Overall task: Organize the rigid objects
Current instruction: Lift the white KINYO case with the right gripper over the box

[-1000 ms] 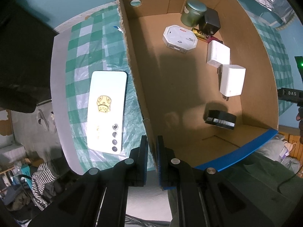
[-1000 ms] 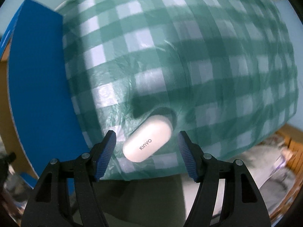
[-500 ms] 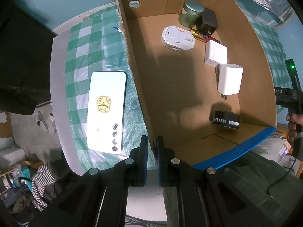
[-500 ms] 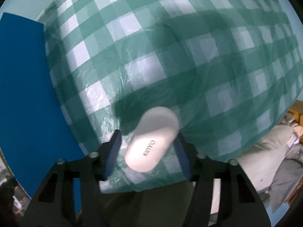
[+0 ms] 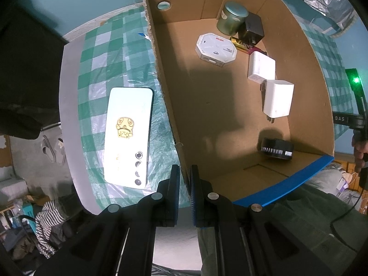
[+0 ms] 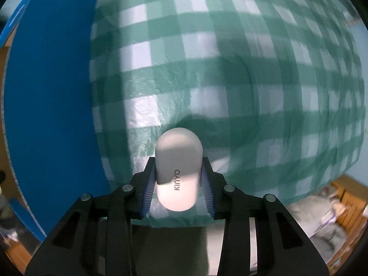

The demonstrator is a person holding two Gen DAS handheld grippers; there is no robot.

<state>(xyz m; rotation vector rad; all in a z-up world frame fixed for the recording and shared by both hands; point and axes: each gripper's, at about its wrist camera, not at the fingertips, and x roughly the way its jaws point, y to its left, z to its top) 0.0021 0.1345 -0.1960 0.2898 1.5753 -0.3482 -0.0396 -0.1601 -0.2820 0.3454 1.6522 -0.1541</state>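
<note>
My right gripper (image 6: 178, 177) is shut on a white oval KINYO case (image 6: 178, 168) and holds it above the green checked tablecloth (image 6: 207, 69). My left gripper (image 5: 184, 179) is shut on the near left wall of an open cardboard box (image 5: 165, 105) with blue edges. In the box lie a green tin (image 5: 231, 20), a black charger (image 5: 254, 28), a white octagonal case (image 5: 216, 48), two white chargers (image 5: 261, 66) (image 5: 277, 99) and a black round item (image 5: 276, 148). A white phone (image 5: 127, 135) lies on the cloth left of the box.
The box's blue outer wall (image 6: 50, 103) stands left of the right gripper. The table's front edge is just under both grippers. The other gripper's handle with a green light (image 5: 355, 80) shows right of the box. Clutter lies on the floor below.
My right gripper has closed on the KINYO case, turned it in line with the fingers and lifted it off the cloth. The left gripper stays on the box wall.
</note>
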